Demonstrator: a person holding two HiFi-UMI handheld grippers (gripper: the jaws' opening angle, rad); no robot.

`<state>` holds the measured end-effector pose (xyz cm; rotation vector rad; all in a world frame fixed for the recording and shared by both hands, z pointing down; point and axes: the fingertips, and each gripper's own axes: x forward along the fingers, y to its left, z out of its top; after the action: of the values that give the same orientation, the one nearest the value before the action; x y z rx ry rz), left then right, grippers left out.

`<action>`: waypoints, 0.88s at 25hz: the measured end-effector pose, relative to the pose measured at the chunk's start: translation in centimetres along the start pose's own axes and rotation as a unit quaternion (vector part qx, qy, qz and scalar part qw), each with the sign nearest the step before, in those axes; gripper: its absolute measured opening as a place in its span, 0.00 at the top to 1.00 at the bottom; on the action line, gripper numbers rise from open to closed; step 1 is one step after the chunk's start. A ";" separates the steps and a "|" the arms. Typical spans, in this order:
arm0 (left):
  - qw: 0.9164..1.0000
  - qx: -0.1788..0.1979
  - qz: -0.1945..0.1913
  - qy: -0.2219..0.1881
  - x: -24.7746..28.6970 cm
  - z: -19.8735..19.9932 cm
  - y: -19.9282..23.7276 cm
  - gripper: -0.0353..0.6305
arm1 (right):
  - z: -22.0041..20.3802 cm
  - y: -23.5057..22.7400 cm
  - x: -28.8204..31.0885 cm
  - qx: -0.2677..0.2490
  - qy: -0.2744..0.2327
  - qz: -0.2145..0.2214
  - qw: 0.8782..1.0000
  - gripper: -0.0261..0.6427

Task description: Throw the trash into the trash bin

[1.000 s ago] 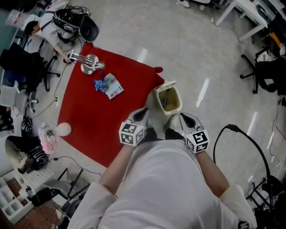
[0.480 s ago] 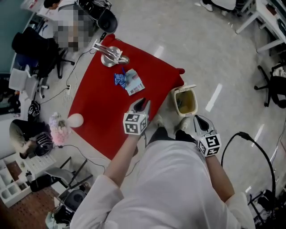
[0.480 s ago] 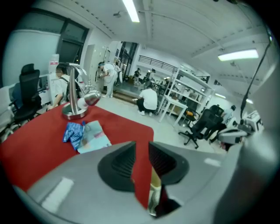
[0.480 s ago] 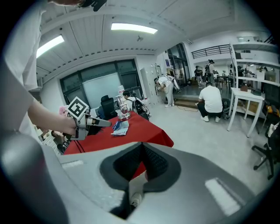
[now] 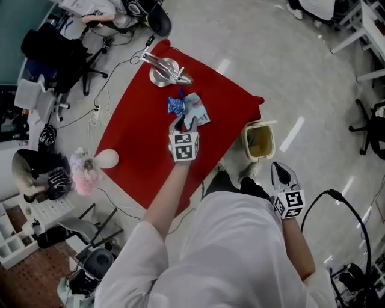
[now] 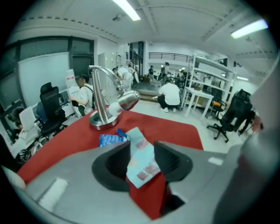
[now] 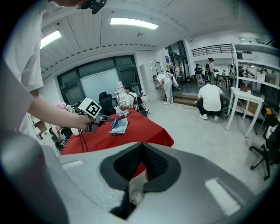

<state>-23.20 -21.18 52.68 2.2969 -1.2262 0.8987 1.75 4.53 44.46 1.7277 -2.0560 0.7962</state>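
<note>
**Left tool opening over the wrappers**

The left tool [image 6: 141, 148] has its jaws opening. A pale blue wrapper [image 6: 142, 164] shows between them, unpressed, its near end hidden by the tool. A dark blue wrapper [image 6: 110, 140] lies just beside it on the red table [image 6: 65, 140]. The right tool [image 7: 141, 151] has its tips together and grips nothing. The pale shape behind it is unreadable. The trash bin [image 5: 260, 142] stands on the floor beside the table.

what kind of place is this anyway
Most likely an open-plan office or lab workspace: black office chairs, white metal shelving and ceiling strip lights surround the red-covered table.
</note>
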 end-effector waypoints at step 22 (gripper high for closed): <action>0.994 0.024 0.090 0.062 5.6 -3.0 7.3 0.94 | -0.4 0.9 1.1 0.017 0.011 -0.021 1.000 0.96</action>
<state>-28.07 -26.69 59.01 2.1557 -1.3866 1.1280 0.57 4.03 45.28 1.7650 -1.9972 0.8372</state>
